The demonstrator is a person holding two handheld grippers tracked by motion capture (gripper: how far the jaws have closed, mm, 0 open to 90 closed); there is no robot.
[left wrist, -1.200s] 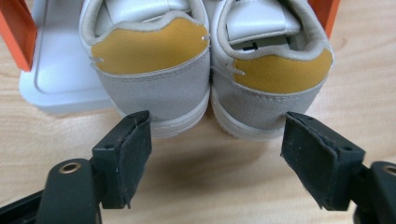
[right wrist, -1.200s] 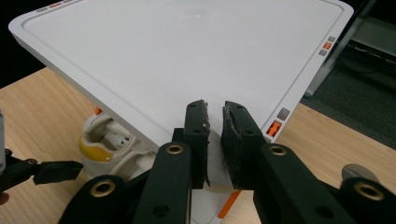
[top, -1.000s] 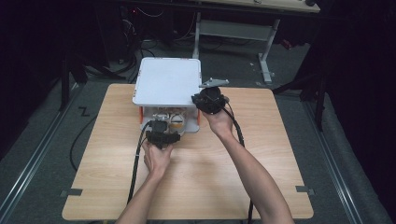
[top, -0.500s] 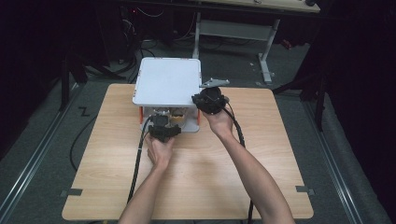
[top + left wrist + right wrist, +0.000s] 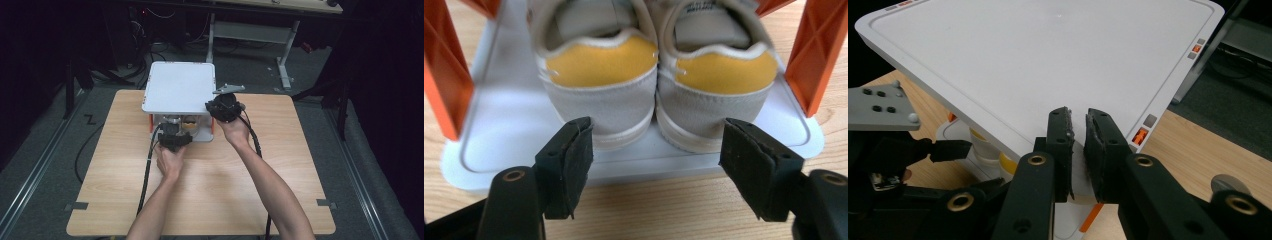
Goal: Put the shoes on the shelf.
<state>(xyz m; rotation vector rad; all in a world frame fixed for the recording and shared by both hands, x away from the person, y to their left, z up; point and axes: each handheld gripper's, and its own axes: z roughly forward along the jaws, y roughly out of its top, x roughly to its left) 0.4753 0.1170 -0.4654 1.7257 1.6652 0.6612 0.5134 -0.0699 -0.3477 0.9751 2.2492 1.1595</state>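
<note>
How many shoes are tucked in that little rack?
2. One shoe sits on the left of the rack's bottom shelf, the other shoe right beside it, heels facing the open left claw. More could hide behind them.

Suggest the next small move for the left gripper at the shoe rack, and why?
Probably ease the left gripper forward and close on the shoes' heels. Its fingers stand open just short of the pair on the lower tray, not touching, while the right gripper sits shut at the top shelf's edge.
</note>
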